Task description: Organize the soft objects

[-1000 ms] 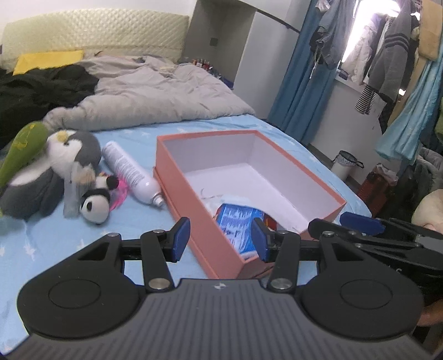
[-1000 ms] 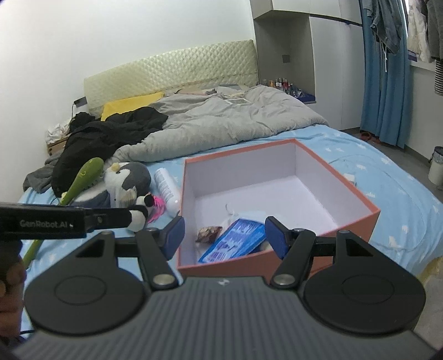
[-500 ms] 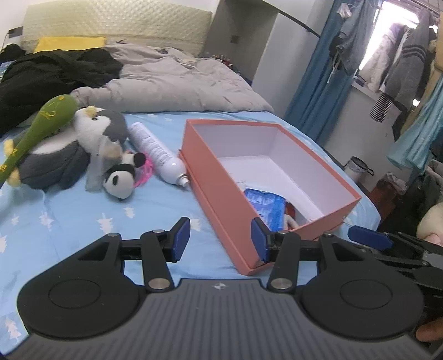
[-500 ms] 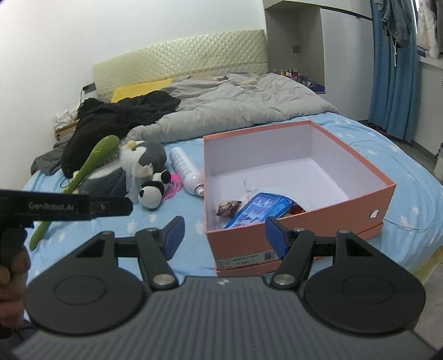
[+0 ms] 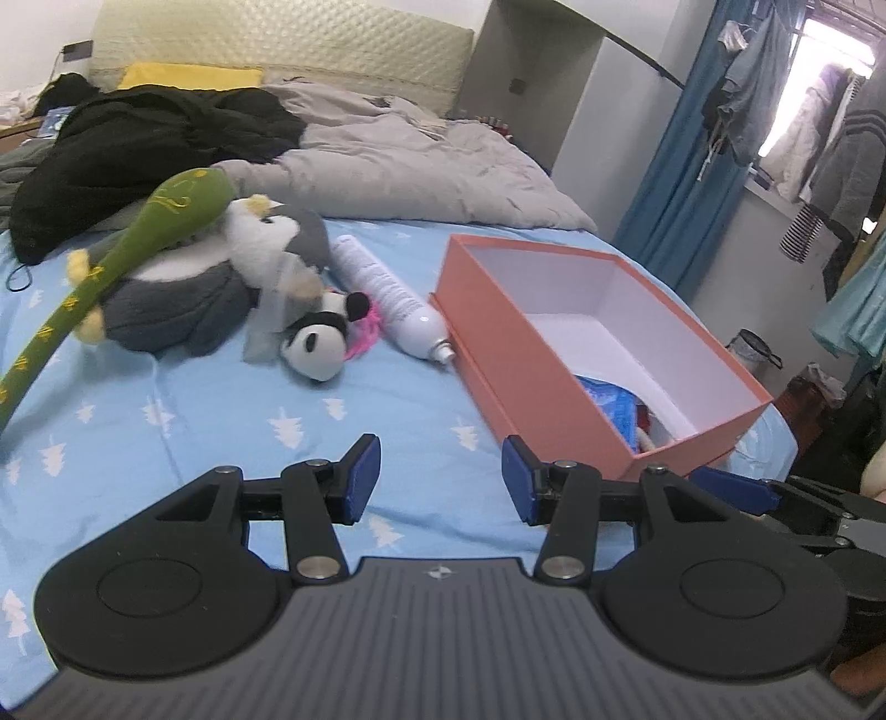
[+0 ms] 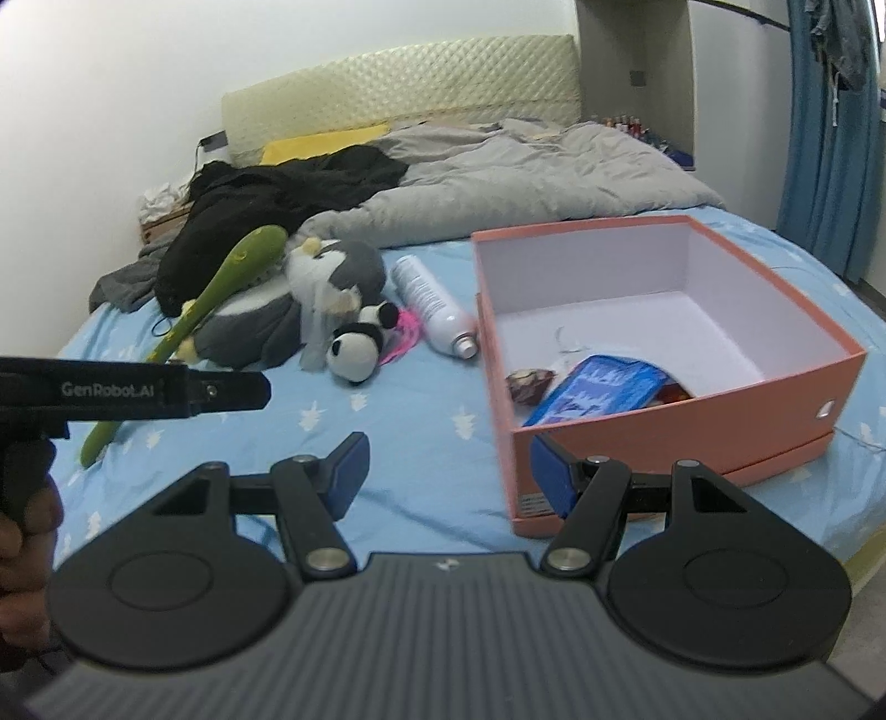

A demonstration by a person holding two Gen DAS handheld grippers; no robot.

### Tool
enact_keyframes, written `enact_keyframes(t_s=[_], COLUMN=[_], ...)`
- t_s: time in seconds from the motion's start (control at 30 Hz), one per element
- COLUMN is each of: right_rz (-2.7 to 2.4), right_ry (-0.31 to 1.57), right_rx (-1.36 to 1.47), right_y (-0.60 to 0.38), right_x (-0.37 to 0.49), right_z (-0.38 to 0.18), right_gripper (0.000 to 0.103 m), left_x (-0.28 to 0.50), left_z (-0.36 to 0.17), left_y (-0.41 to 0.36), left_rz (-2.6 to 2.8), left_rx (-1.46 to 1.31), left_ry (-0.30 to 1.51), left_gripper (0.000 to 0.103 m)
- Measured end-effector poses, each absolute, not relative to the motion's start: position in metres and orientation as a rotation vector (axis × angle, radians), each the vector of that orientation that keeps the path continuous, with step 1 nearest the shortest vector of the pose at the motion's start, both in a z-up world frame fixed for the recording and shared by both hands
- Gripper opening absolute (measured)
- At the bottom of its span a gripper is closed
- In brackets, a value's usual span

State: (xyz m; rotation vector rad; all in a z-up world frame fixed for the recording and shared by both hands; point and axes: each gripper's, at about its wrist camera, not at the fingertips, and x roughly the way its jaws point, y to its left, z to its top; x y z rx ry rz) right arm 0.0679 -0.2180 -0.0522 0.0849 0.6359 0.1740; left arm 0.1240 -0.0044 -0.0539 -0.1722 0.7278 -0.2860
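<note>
A bed point(image 6: 421, 421) covered in a light blue sheet with small white tree shapes is filling most of the bedroom. A pale quilted headboard point(image 6: 398, 72) is standing against a plain white wall point(image 6: 111, 83). A rumpled grey duvet point(image 6: 526, 166) and a yellow pillow point(image 5: 188, 75) are lying near it. Blue curtains point(image 5: 675, 166) are hanging at the right, where daylight is coming through a window point(image 5: 830, 33) beside hanging clothes point(image 5: 847, 149).
</note>
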Motion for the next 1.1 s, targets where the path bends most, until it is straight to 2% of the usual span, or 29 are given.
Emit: enact_keyframes(t_s=[0.57,1.1], right_rz=[0.253,0.313], right_ry=[0.721,0.760], right_rx=[0.050,0.041], right_y=[-0.175,-0.152], right_x=[0.095,0.186], right_z=[-0.086,-0.123], right_gripper=[0.066,0.066], left_x=[0.136,0.235], left_z=[-0.097,-0.138], left_y=[0.042,0.066], left_rz=[-0.193,-0.121], left_rx=[-0.225,-0.251], left_ry=[0.778,0.801], left_gripper=[0.055,0.055])
